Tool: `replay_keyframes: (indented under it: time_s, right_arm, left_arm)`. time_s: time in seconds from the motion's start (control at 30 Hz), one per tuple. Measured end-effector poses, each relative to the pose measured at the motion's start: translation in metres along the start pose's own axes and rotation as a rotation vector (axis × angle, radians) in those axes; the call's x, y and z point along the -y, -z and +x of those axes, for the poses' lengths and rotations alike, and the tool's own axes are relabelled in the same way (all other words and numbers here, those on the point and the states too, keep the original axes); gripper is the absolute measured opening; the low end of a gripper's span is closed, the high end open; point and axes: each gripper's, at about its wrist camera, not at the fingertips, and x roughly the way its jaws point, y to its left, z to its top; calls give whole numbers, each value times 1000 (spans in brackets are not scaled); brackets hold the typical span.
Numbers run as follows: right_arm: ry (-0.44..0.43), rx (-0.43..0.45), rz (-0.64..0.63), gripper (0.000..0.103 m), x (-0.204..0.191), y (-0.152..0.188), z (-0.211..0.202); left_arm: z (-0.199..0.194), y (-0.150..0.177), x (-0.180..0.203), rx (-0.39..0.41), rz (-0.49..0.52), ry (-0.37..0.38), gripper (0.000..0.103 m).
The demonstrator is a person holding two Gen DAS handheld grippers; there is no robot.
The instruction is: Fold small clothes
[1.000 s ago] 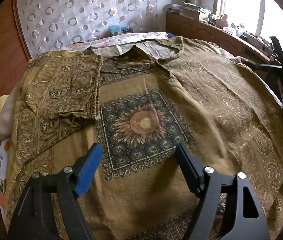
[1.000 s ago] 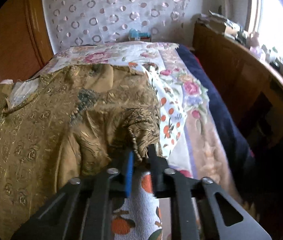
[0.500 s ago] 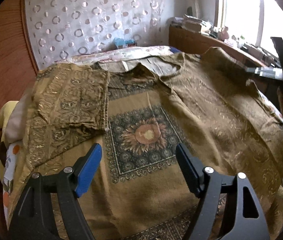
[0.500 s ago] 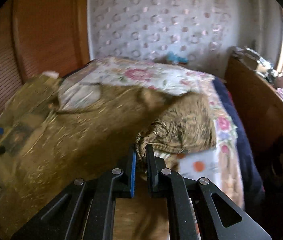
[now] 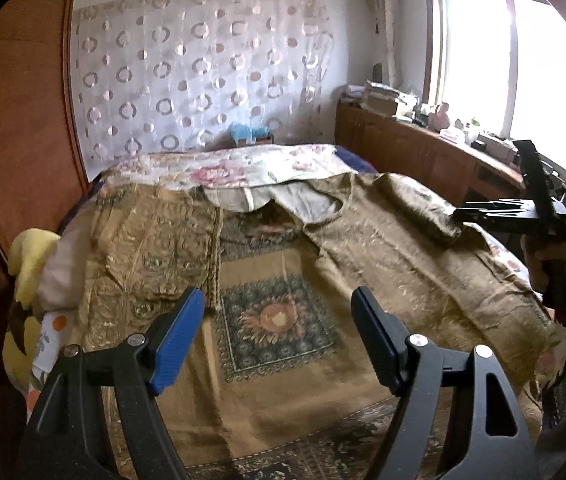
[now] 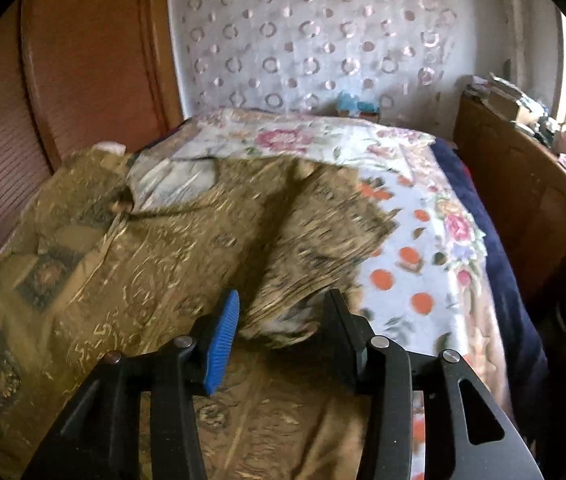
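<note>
Brown patterned shirt point(image 5: 283, 360) covers the bed point(image 6: 423, 280); its sleeve point(image 6: 315, 256) lies between the opening right gripper point(image 6: 279, 332) fingers, unpinched; left gripper point(image 5: 279, 336) spread above.

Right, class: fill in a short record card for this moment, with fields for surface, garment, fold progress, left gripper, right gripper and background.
surface: bed with a floral quilt
garment: gold patterned shirt, sunflower panel facing up
fold progress: one sleeve lies folded over the body; the other sleeve is over the shirt's side
left gripper: open, empty, above the shirt
right gripper: jaws opening, sleeve cuff between them
background: circle-patterned curtain, window
</note>
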Motion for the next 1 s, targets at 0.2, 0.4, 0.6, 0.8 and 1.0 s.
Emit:
replay_keyframes:
  time_s: [0.2,0.4,0.6,0.8,1.0]
  right_arm:
    - [37,-21,52,46,18,-5,18]
    - [46,-68,86,46,26,-18,47]
    - [36,-108,155,46,38,-34,72]
    - [28,-153,183,46,44,-41,89]
    - [34,-163,159,38,40,-46,95]
  left_arm:
    - [-6,-3,8,24,16,7,77]
    - [-11,-3,11,35,26,10,77]
    - [-16,-3,13,45,31,8,77]
    - [-17,-3,13,46,29,6,77]
    - [-16,-1,11,41,23,0,77]
